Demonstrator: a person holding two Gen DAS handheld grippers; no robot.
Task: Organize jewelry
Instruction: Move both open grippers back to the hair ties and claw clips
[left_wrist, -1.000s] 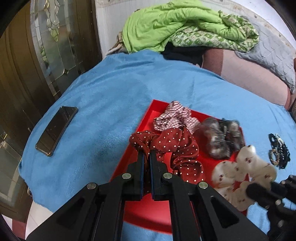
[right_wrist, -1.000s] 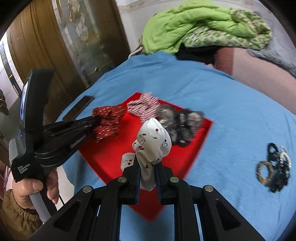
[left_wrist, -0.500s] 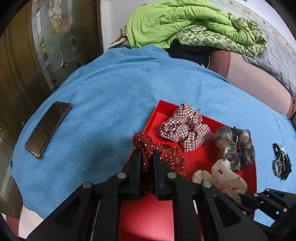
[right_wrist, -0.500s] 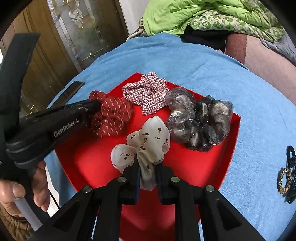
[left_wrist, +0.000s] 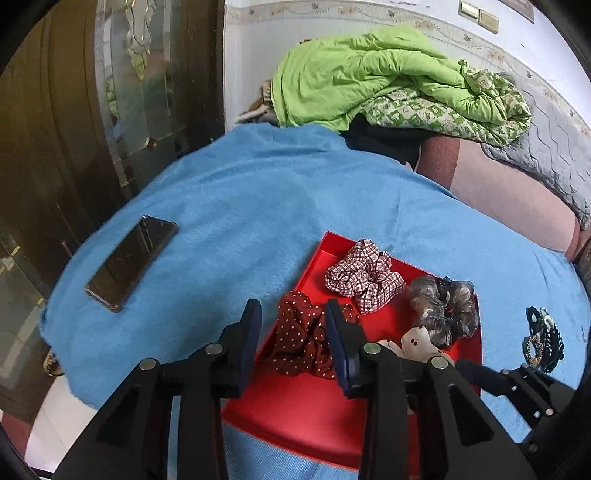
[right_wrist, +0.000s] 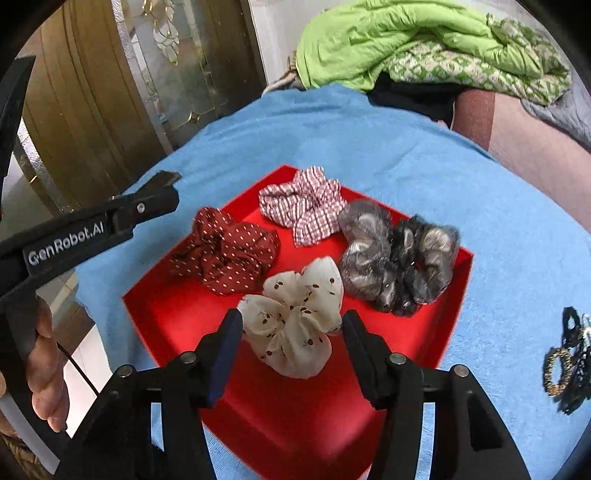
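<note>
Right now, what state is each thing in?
left claw: open, empty
right claw: open, empty
dotted red scrunchie: released, in tray
cream scrunchie: released, in tray
red tray: holds four scrunchies
black hair clip: outside tray, on blue blanket

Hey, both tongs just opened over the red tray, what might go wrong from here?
The cream scrunchie sits between the open right tongs; pulling back might snag it. The dotted scrunchie lies at the red tray edge beside the left tongs and may get dragged out.
</note>
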